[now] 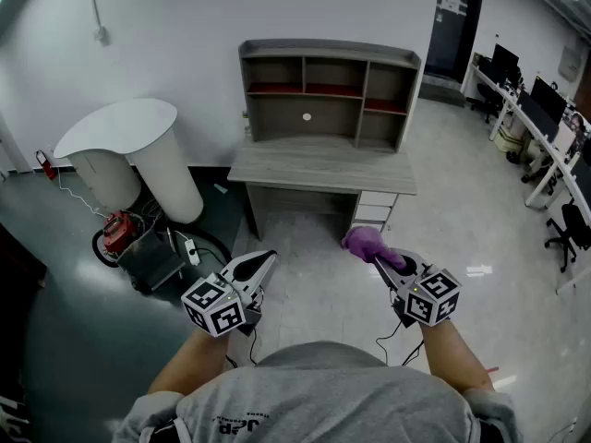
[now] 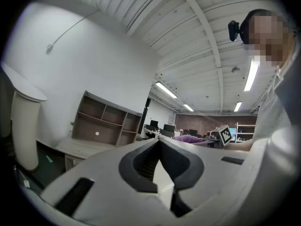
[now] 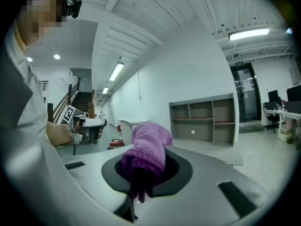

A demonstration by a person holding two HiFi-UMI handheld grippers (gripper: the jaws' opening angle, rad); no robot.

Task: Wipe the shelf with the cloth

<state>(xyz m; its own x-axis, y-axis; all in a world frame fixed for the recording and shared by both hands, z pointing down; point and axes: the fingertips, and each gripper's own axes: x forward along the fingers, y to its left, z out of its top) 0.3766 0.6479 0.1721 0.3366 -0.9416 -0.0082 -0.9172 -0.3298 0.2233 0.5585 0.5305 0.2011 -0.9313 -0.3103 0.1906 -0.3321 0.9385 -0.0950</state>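
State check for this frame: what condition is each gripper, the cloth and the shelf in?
left gripper: shut, nothing between its jaws.
right gripper: shut on the cloth.
cloth: bunched, clamped in the right jaws, away from the shelf.
shelf: upright on the desk, not yet touched.

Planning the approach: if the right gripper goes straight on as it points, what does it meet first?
Nothing near: the right gripper, shut on the fuzzy purple cloth, faces open floor. Beyond, likely the left end of the grey wooden desk or the white wall beside it; depth unclear.
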